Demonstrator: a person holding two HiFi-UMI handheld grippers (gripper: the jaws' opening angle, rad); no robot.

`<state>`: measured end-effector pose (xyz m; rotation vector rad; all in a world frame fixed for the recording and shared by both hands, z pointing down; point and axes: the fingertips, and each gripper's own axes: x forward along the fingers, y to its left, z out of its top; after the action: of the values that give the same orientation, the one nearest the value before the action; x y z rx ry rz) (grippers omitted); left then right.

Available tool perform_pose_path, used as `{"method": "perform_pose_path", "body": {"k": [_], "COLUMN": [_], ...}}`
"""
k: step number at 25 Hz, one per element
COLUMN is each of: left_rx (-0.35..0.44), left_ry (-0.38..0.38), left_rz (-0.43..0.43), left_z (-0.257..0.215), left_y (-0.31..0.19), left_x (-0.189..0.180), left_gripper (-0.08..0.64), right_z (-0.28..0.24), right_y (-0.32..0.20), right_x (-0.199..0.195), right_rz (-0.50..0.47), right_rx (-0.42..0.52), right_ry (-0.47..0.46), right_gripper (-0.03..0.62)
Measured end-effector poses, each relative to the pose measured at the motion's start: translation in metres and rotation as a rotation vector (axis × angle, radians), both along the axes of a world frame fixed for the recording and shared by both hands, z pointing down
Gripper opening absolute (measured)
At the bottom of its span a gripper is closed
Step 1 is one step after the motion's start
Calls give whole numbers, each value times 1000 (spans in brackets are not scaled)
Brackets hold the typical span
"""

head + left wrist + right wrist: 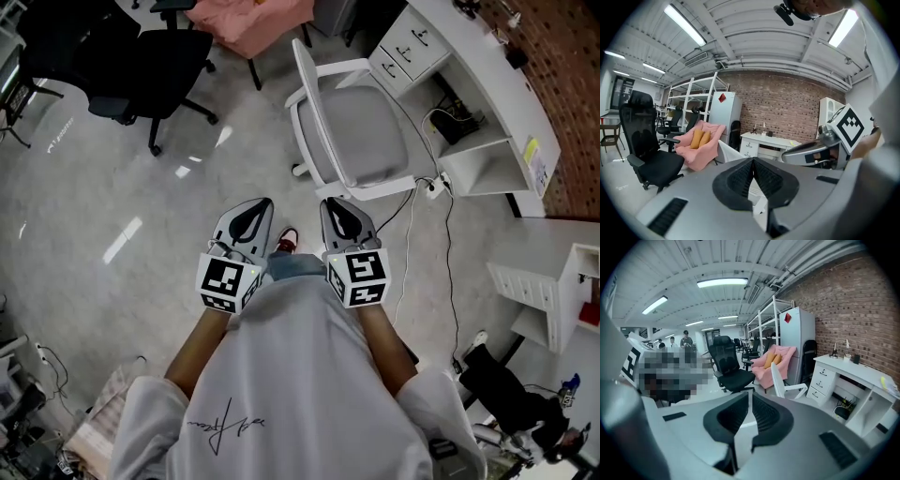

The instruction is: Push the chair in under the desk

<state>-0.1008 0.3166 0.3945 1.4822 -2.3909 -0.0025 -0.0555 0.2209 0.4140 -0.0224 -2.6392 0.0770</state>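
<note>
A white chair with a grey seat (361,131) stands pulled out from the white desk (478,80), its backrest (309,103) on the side toward me. It also shows in the left gripper view (727,153) and the right gripper view (779,378). Both grippers are held side by side close to my body, a short way from the chair and not touching it. My left gripper (258,203) is shut and empty, its jaws pressed together (753,161). Likewise, my right gripper (331,203) is shut on nothing (749,397).
A black office chair (141,61) stands at the far left and a pink armchair (248,28) at the top. Cables and a power strip (433,186) lie on the floor beside the desk. A white shelf unit (553,291) is at the right.
</note>
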Motion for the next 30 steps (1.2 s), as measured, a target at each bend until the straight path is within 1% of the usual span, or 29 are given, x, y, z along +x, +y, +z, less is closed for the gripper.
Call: {"method": "perform_pose_path", "body": {"k": [6,9,12,14,17,19,21,24,27,30], "left_rx": [-42,-57,-68,-74,-73,-66,-68,-106,-144,-183], "left_ry": [-35,-61,-66,-71,-83,-63,-54,-79,-89,-131], "left_rz": [47,54,50,59,70,64,78,166,258,358], "left_z": [3,-2,-2,-1,5,14,19,21,25,26], "left_y": [-31,-36,-37,-41,-51,-57,-67,-92,-113,-133], "left_x": [-19,-29,-41,-50,-72,-92,-109,-126,-146,-167], "left_gripper": [5,6,6,6,6,6,6,6,6,6], "right_z": [1,5,8,7,6,6,5,5,9,10], "right_y": [-31,-35,-36,-41,-53,-56,-59,-70,-78,-89], "right_x": [-5,-5,-9,-13,-20,-28,-35,-50,-70,-91], "right_rz": [50,61,54,67,89,85,80,82,86,105], "right_rx": [-31,-55,-66,-69,-64,-62,-59,-56,-67,-69], "right_ry": [-9,-4,11,14,24,36,47,62,87,90], "right_gripper": [29,30,29,29,30,30,30,30,31,31]}}
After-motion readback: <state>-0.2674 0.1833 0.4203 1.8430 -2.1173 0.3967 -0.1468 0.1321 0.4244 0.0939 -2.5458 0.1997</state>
